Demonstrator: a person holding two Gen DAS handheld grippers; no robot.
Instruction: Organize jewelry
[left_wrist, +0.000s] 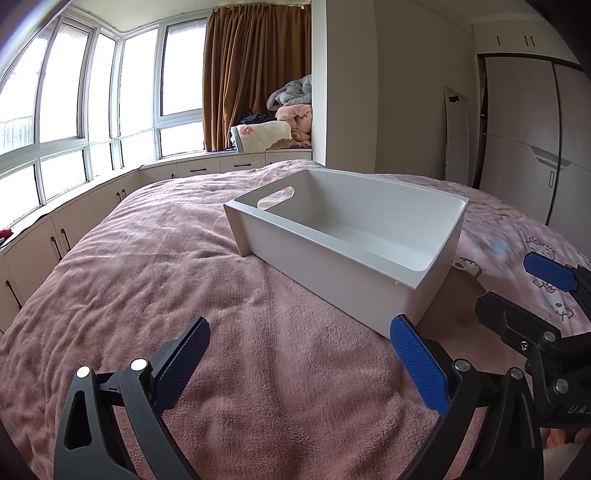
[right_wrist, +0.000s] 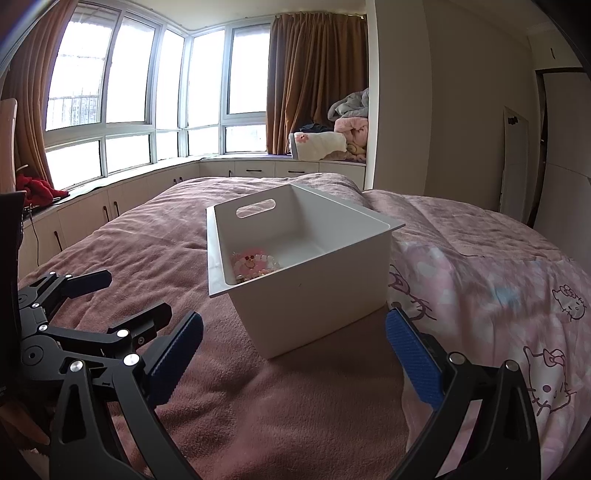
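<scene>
Hovering low over the pink blanket (left_wrist: 147, 258), the left gripper (left_wrist: 299, 350) has its blue-padded fingers (left_wrist: 419, 363) spread wide apart, nothing between them. Left wrist view: white plastic bin (left_wrist: 332, 266) sits on the bed just ahead and a bit right of the fingers, near corner close to the right pad, apart from it as far as I can tell. Bin has a handle slot (left_wrist: 275, 195) in the far end wall. From this angle the inside floor looks bare, the near wall hides the bottom corner. Right gripper (left_wrist: 524, 291) pokes in at the right edge, one blue pad up, fingers parted, beside the bin over the cartoon-cat sheet (left_wrist: 535, 280). Windows (left_wrist: 74, 110), brown curtain (left_wrist: 255, 74), and a pile of folded bedding (left_wrist: 284, 125) behind.

Right wrist view: right gripper (right_wrist: 293, 341) also wide open, empty, both blue pads (right_wrist: 413, 362) flanking the near end of the bin (right_wrist: 314, 302). Jewelry (right_wrist: 255, 264) lies inside the bin on the floor at the near left corner: a pink piece with pale beads around it, details too small to read. Left gripper (right_wrist: 125, 295) shows at the lower left, fingers parted, holding nothing, well left of the bin over the blanket (right_wrist: 277, 406). Cat-print sheet (right_wrist: 498, 295) covers the bed's right side. Red cloth (right_wrist: 40, 188) on the window ledge at far left.
</scene>
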